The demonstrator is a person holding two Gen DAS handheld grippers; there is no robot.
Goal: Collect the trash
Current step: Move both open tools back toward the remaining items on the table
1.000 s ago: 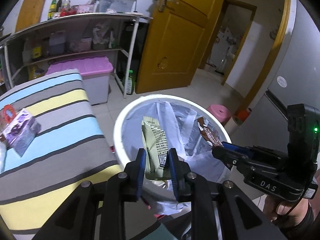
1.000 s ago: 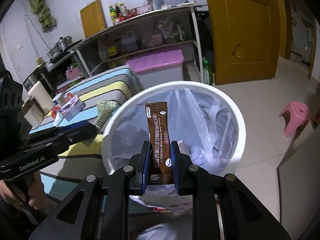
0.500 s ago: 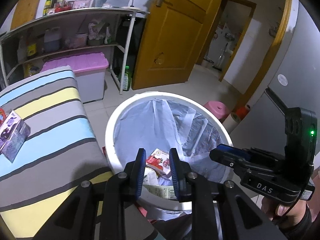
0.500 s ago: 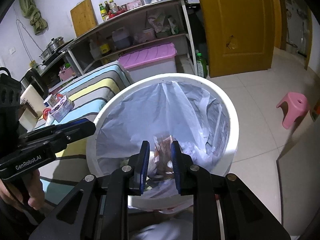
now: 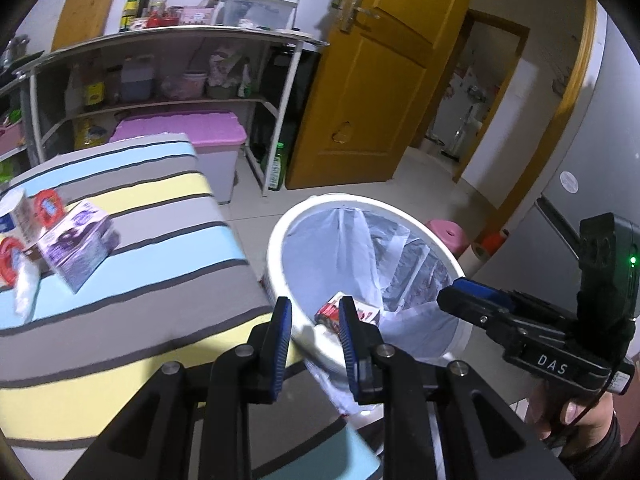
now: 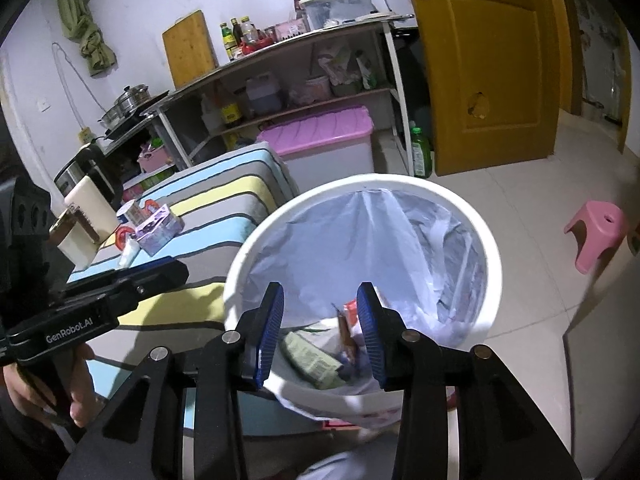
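Inside the white bin [image 6: 494,264], on its plastic bag [image 6: 320,248], lie a green packet [image 6: 312,356], a brown packet [image 6: 345,330] and a red wrapper [image 5: 329,313]. The right gripper [image 6: 320,326] has just been opening, nothing between its jaws. The left gripper [image 5: 314,330] is a little open and empty.
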